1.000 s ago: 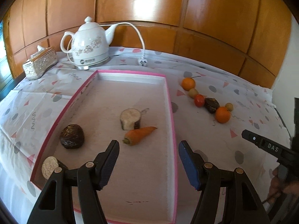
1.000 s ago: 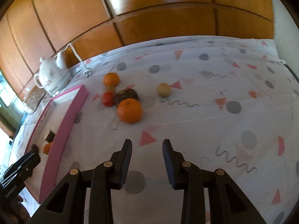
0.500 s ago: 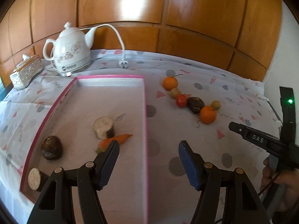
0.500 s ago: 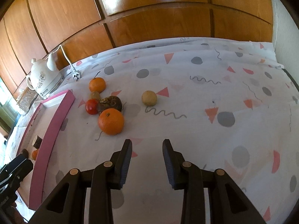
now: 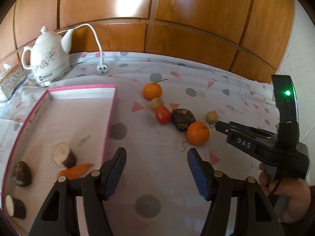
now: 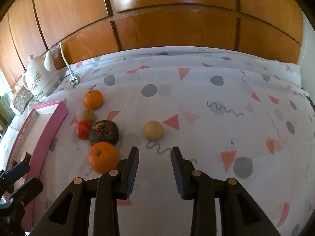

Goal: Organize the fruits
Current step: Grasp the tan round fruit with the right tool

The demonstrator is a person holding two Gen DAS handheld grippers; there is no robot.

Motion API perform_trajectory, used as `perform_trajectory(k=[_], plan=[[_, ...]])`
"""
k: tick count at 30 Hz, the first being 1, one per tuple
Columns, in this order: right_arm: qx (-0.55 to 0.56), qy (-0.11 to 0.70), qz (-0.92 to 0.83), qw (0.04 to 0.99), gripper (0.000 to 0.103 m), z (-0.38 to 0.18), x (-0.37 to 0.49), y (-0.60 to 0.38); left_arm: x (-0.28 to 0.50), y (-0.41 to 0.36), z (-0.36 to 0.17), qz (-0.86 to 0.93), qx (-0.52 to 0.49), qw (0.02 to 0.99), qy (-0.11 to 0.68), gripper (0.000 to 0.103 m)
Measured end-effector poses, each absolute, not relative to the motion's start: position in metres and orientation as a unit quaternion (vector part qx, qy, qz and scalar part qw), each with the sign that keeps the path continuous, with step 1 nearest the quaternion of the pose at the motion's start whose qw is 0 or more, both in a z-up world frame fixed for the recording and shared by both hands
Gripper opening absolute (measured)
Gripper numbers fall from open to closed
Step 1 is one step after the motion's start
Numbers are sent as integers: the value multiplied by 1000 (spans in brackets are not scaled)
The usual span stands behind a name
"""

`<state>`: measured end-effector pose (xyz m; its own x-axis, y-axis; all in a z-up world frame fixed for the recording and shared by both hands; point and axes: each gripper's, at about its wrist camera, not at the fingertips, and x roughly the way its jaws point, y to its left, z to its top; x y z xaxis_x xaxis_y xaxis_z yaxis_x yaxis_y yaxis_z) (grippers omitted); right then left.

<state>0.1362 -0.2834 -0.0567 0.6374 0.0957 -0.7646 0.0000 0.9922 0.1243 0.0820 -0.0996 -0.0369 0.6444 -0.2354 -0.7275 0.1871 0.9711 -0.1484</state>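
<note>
Fruits lie in a loose row on the patterned cloth: a far orange (image 5: 152, 91) (image 6: 93, 99), a small tan fruit (image 5: 157, 103), a red tomato (image 5: 163, 115) (image 6: 83, 129), a dark brown lump (image 5: 183, 119) (image 6: 104, 132), a near orange (image 5: 197, 133) (image 6: 103, 157) and a pale round fruit (image 5: 212, 116) (image 6: 153, 130). My left gripper (image 5: 155, 168) is open and empty, just short of the near orange. My right gripper (image 6: 155, 167) is open and empty, with the near orange at its left finger and the pale fruit ahead. It also shows in the left wrist view (image 5: 244, 137).
A pink-rimmed tray (image 5: 110, 118) on the left holds a carrot (image 5: 75, 171), cut white root pieces (image 5: 63, 156) and a dark lump (image 5: 22, 174). A white kettle (image 5: 47, 59) with cord and plug (image 5: 101, 69) stands at the back left beside a tissue box (image 5: 10, 79). Wood panelling backs the table.
My left gripper has swung right, off the tray and towards the fruit row. My right gripper has moved forward, closer to the near orange and the pale fruit. Both stay open.
</note>
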Motion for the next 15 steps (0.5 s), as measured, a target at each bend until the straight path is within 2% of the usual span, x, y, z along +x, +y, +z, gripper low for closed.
perform_trajectory(k=[10,12,13,15], plan=[[9,432,59,900,34,-65,170,-271,107,-122,-49,-124,-50,897,421,64],[-3,433,64,899,31,-68,174,-269,110,-125,-51,-123,-53,896,423,64],[-7,434,65,898,26,-69,175,-269,113,-126,-52,-122,-56,895,424,64],[-10,433,71,899,26,-69,174,-270,116,-129,-54,-122,-61,894,427,64]])
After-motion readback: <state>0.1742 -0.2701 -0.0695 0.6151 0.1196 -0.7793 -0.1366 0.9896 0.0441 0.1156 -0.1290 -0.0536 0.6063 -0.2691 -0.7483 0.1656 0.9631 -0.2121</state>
